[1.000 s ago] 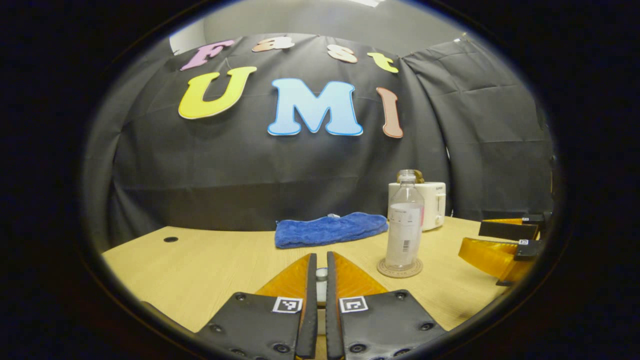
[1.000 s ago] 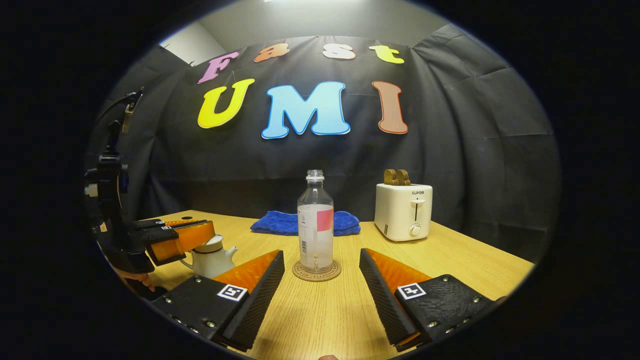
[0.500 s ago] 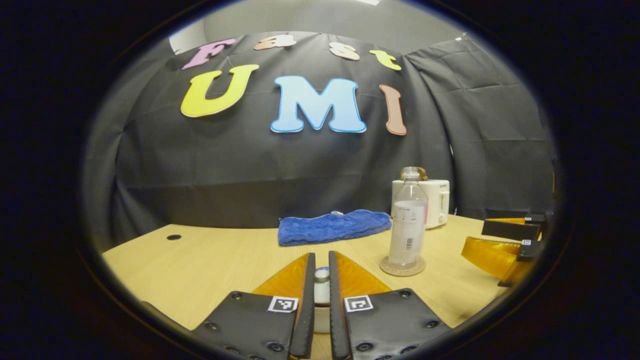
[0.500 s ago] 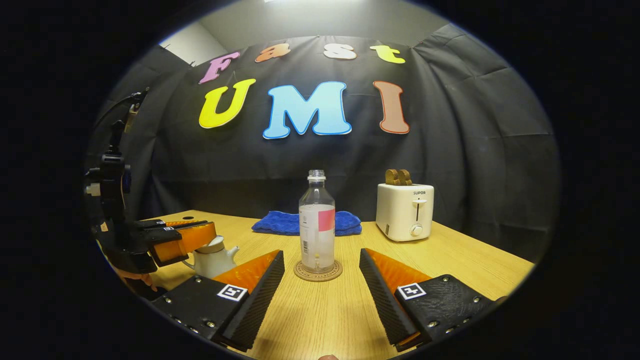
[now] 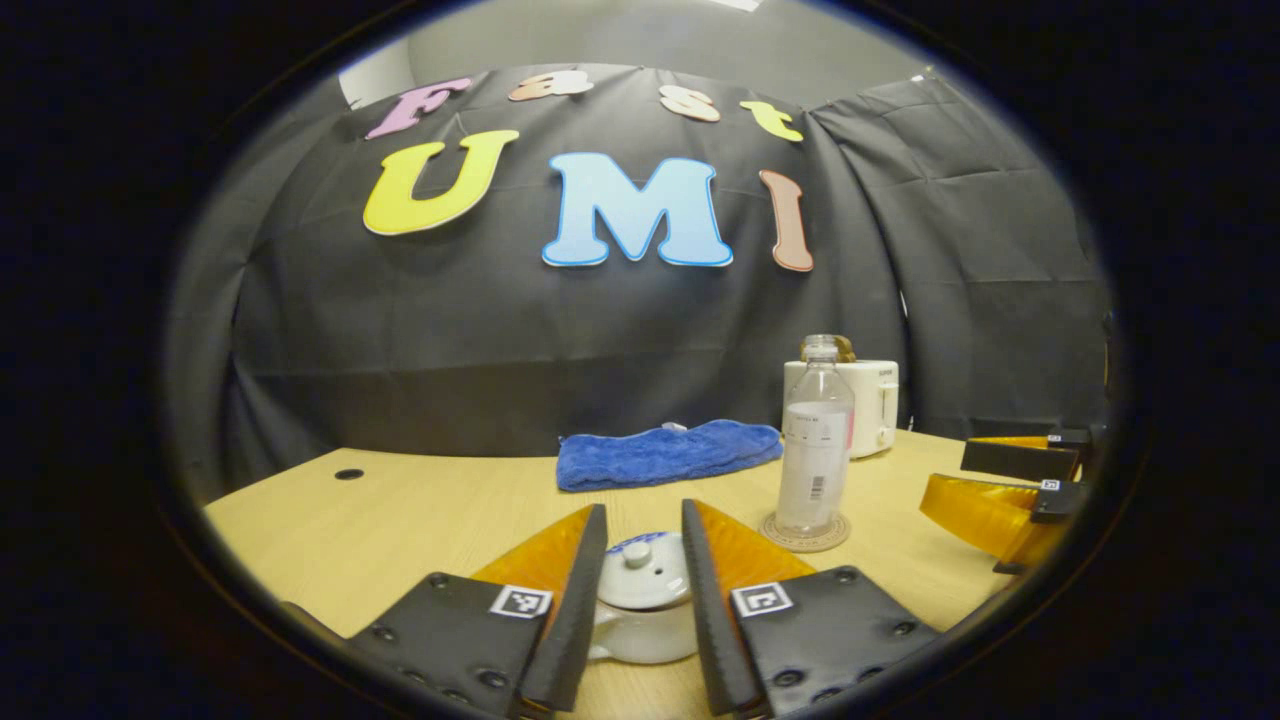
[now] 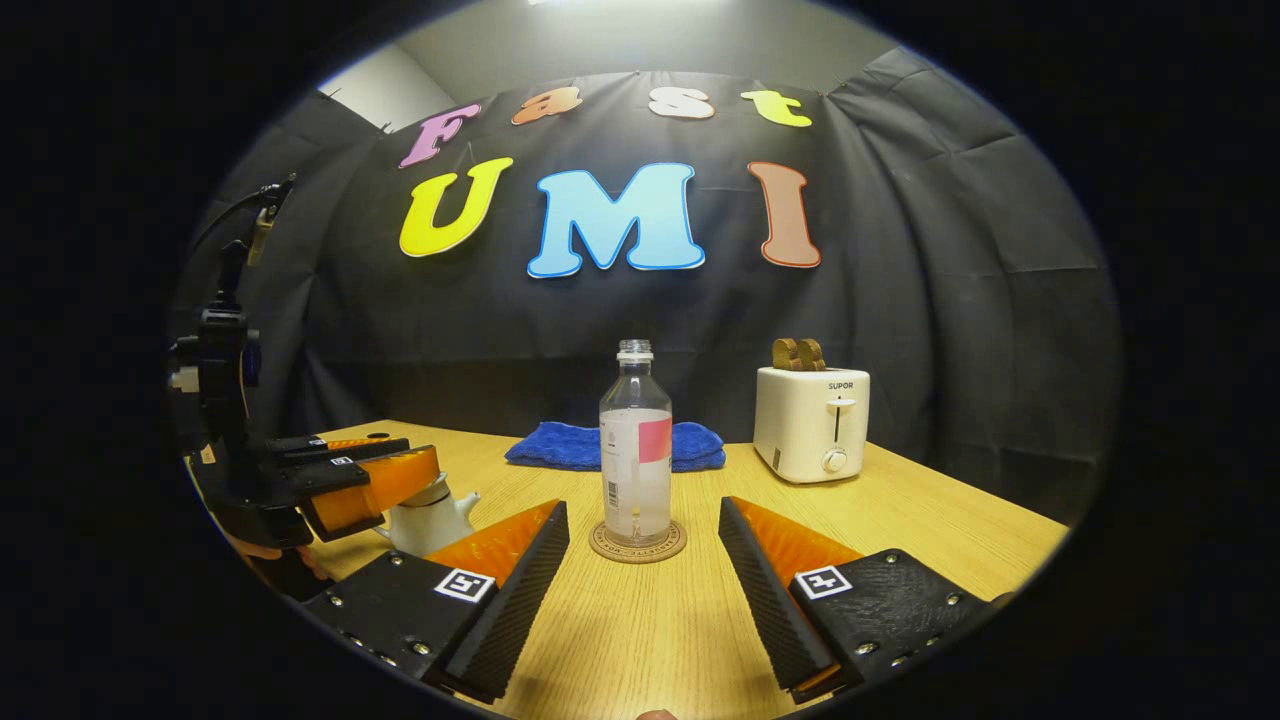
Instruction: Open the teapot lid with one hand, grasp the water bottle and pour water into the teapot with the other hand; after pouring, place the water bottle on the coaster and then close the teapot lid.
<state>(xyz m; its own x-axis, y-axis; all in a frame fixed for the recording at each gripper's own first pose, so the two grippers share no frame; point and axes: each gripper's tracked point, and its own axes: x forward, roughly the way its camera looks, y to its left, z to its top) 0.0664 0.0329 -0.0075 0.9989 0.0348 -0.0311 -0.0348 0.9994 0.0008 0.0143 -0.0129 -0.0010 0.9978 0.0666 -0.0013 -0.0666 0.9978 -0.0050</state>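
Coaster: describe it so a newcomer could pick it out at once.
Start at the white toaster at the back of the wooden table. In front of it and to its left stands a clear water bottle. The coaster is the flat round disc under that bottle, the only thing on the table with something standing on it.

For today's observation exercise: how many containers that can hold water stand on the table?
2: the water bottle upright on the coaster mid-table, and the teapot between the left gripper's open fingers. More may be hidden.
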